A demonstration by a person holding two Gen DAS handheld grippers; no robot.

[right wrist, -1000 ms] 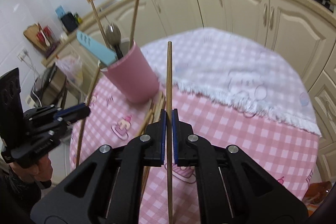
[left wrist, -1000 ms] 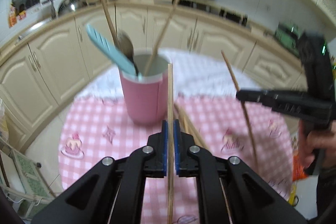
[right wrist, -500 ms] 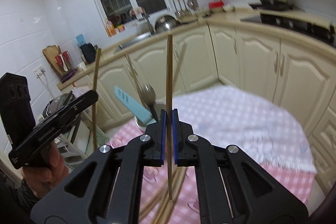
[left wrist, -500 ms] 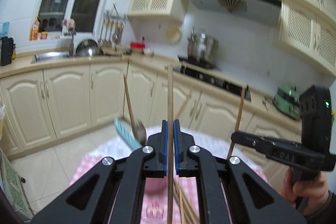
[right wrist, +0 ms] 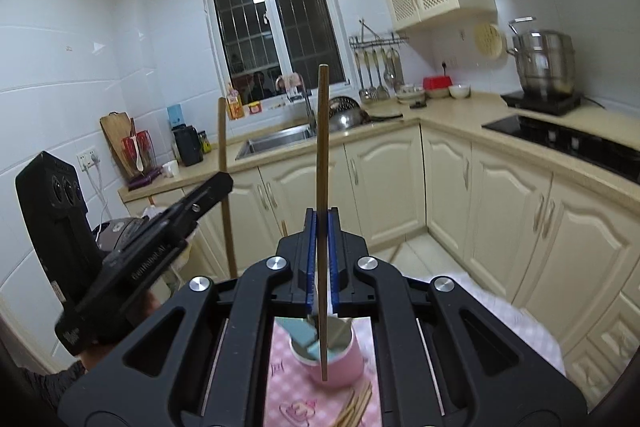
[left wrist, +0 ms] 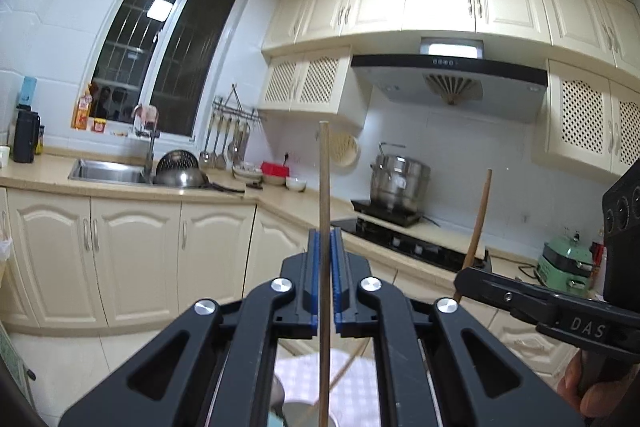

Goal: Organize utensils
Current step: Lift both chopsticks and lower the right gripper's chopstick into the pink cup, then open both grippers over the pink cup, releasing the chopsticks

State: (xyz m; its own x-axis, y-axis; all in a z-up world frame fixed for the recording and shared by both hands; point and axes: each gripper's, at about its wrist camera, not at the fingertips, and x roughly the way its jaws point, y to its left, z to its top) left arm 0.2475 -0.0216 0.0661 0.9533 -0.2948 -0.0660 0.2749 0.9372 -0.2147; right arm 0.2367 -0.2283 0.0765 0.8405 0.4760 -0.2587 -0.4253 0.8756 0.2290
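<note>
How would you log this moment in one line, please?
left gripper: shut on chopstick | right gripper: shut on second chopstick | pink cup: below

Both claws (left wrist: 325, 277) (right wrist: 321, 259) have lifted their chopsticks (left wrist: 324, 211) (right wrist: 322, 163) upright above the cup (right wrist: 340, 359).

The table (right wrist: 516, 319) is round and covered by a pink checked cloth (right wrist: 288, 387) printed with small cartoon figures; a white checked cloth (right wrist: 492, 307) lies over its far side. On the pink cloth a pink cup (right wrist: 340, 367) stands upright, with utensils standing in it. Just beside the cup, nearer the table's near edge, a loose bundle of wooden chopsticks (right wrist: 356, 407) lies flat on the cloth.
</note>
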